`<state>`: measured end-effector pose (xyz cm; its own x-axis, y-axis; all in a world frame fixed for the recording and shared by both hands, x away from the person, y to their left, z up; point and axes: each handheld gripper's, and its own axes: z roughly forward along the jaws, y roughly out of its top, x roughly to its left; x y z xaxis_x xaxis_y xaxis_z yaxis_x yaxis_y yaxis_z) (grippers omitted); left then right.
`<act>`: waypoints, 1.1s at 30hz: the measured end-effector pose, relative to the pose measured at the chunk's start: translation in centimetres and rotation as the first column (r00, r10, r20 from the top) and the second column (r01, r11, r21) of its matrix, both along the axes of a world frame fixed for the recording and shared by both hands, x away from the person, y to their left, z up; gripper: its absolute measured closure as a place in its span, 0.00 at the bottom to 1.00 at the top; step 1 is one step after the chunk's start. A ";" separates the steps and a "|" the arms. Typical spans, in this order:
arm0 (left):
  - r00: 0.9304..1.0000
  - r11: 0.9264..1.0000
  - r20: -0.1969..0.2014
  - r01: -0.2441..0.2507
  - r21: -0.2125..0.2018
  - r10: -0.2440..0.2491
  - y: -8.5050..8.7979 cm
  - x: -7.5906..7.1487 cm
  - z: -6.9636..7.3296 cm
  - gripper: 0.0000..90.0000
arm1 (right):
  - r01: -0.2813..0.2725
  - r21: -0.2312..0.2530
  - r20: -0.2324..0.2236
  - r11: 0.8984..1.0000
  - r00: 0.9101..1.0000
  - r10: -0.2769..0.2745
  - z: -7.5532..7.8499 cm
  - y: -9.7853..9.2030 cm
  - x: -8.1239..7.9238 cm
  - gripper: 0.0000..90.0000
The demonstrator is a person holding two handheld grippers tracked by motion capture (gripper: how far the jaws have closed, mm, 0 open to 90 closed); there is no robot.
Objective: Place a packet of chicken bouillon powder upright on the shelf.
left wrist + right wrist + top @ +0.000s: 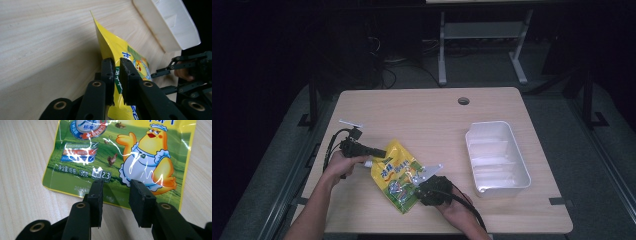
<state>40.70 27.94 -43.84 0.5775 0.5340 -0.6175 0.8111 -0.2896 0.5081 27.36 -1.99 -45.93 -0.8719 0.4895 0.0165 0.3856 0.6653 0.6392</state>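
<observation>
The yellow snack pouch (398, 176) with the cartoon chicken sits near the table's (432, 115) front edge, left of the middle, and the left gripper (115, 75) is clamped onto its upper edge, lifting that end off the wood. The right gripper (115, 195) is over the pouch's bottom edge with its jaws apart, not pinching anything. A white plastic bin (497, 155) sits by the right edge

1. The pouch (398, 176) is showing bright yellow edges around a green meadow print, with a yellow cartoon chick in a white apron.
2. The bin (498, 155) at three o'clock is looking plain white.
3. The table (422, 115) is showing pale wood grain.
4. Both grippers are looking black.
</observation>
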 end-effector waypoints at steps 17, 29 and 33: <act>0.992 0.991 0.103 0.057 0.119 -0.069 -1.7 -0.1 4.4 1.00 | -0.003 0.006 0.032 1.000 0.999 0.003 -0.1 0.0 -0.2 0.64; 0.970 0.987 0.198 0.128 0.093 -0.144 -2.7 -1.2 8.2 1.00 | 0.021 0.091 0.051 0.996 0.998 -0.025 1.3 -0.9 -0.2 0.53; 0.954 0.981 0.233 0.168 0.102 -0.188 -3.8 -1.7 9.7 1.00 | 0.039 0.181 0.073 0.983 0.996 -0.052 2.7 -2.0 -0.3 0.48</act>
